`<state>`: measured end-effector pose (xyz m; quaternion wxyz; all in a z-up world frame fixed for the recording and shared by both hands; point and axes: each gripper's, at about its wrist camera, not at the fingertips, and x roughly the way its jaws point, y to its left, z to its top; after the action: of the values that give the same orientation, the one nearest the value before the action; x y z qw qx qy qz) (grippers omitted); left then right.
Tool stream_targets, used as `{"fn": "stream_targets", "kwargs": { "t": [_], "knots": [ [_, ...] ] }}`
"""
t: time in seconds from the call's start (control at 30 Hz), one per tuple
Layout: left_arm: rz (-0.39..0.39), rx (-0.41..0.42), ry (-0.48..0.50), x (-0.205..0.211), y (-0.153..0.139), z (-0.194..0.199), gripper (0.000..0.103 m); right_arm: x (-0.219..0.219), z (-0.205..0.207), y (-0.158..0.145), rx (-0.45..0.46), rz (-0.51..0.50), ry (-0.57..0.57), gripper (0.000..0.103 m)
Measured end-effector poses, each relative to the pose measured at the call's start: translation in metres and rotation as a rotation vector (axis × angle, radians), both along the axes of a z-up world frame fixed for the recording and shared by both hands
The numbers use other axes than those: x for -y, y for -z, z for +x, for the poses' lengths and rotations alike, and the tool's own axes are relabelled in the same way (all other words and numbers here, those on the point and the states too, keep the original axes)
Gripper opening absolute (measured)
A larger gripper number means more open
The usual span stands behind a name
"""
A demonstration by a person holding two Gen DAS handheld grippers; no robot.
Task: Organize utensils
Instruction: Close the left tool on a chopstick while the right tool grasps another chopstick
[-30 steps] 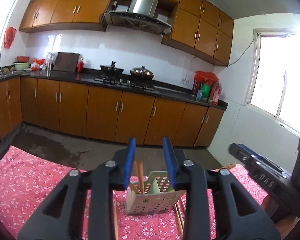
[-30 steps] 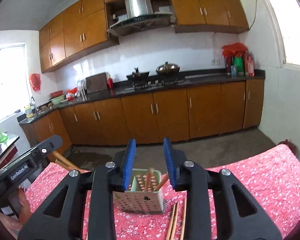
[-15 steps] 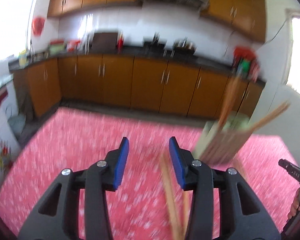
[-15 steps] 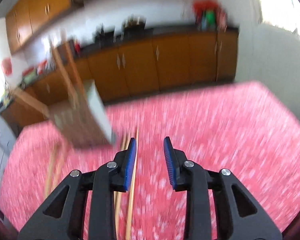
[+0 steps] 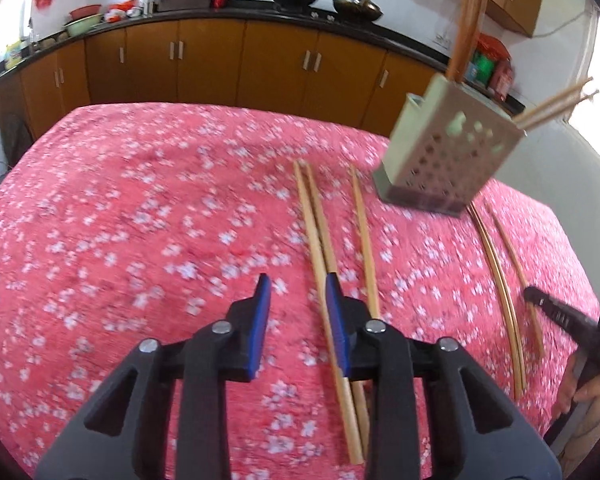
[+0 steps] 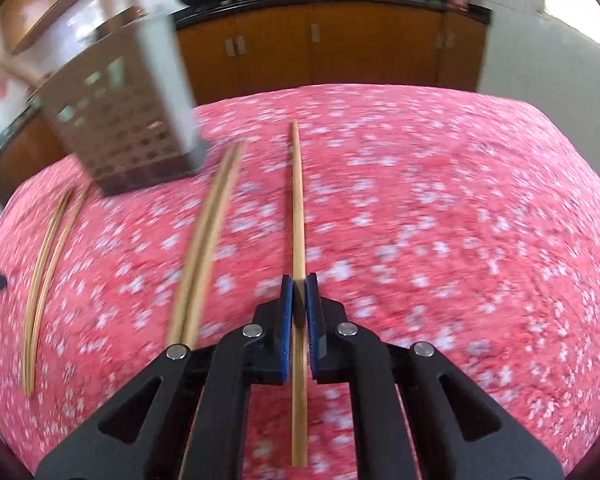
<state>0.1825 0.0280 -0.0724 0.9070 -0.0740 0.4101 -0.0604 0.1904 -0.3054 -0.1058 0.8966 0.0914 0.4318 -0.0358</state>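
Observation:
A grey perforated utensil holder [image 5: 446, 148] stands on the red floral tablecloth [image 5: 132, 208] with several chopsticks sticking out of it; it also shows in the right wrist view [image 6: 128, 120]. Wooden chopsticks lie on the cloth: a pair [image 5: 320, 240] and a single one [image 5: 366, 248] left of the holder, others [image 5: 500, 280] to its right. My left gripper [image 5: 296, 320] is open just above the cloth, its right finger over the pair. My right gripper [image 6: 299, 312] is closed around a single chopstick [image 6: 298, 200] lying on the cloth.
Kitchen cabinets and a dark counter [image 5: 260, 12] with pots run behind the table. The table's far edge [image 5: 220, 108] drops to the floor. The right gripper's body [image 5: 564, 320] shows at the left view's right edge. More chopsticks [image 6: 44, 264] lie at far left.
Both grippers have tipped down from facing the kitchen to hover low over the cloth. My right gripper has closed onto a single chopstick; my left stays open.

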Motion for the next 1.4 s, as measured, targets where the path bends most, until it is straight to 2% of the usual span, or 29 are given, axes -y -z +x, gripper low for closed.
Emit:
{"fn": "stream_targets", "kwargs": {
  "t": [0.2, 0.5, 0.57, 0.67, 0.87, 1.0, 1.17, 1.4],
  "knots": [
    [0.052, -0.053, 0.042, 0.02, 0.016, 0.002, 0.014, 0.011, -0.013, 0.003, 0.007, -0.02, -0.008, 0.008],
    [0.116, -0.057, 0.049, 0.028, 0.028, 0.001, 0.011, 0.005, -0.019, 0.003, 0.016, -0.022, -0.048, 0.008],
    [0.137, -0.057, 0.048, 0.026, 0.028, 0.008, 0.01, 0.0, -0.021, 0.003, 0.023, -0.053, -0.064, 0.008],
    [0.138, -0.06, -0.009, 0.008, 0.028, 0.026, 0.009, -0.001, -0.017, 0.002, 0.023, -0.083, -0.071, 0.008],
    [0.148, -0.052, -0.096, -0.038, 0.031, 0.049, 0.012, 0.022, -0.002, 0.004, 0.027, -0.107, 0.017, 0.008],
    [0.112, -0.04, -0.098, -0.049, 0.032, 0.049, 0.013, 0.027, 0.001, 0.005, 0.026, -0.092, 0.035, 0.008],
    [0.121, -0.04, -0.097, -0.05, 0.032, 0.052, 0.013, 0.028, 0.002, 0.006, 0.027, -0.081, 0.035, 0.008],
    [0.09, -0.039, -0.097, -0.054, 0.033, 0.049, 0.013, 0.029, 0.0, 0.006, 0.028, -0.073, 0.036, 0.008]
  ]
}}
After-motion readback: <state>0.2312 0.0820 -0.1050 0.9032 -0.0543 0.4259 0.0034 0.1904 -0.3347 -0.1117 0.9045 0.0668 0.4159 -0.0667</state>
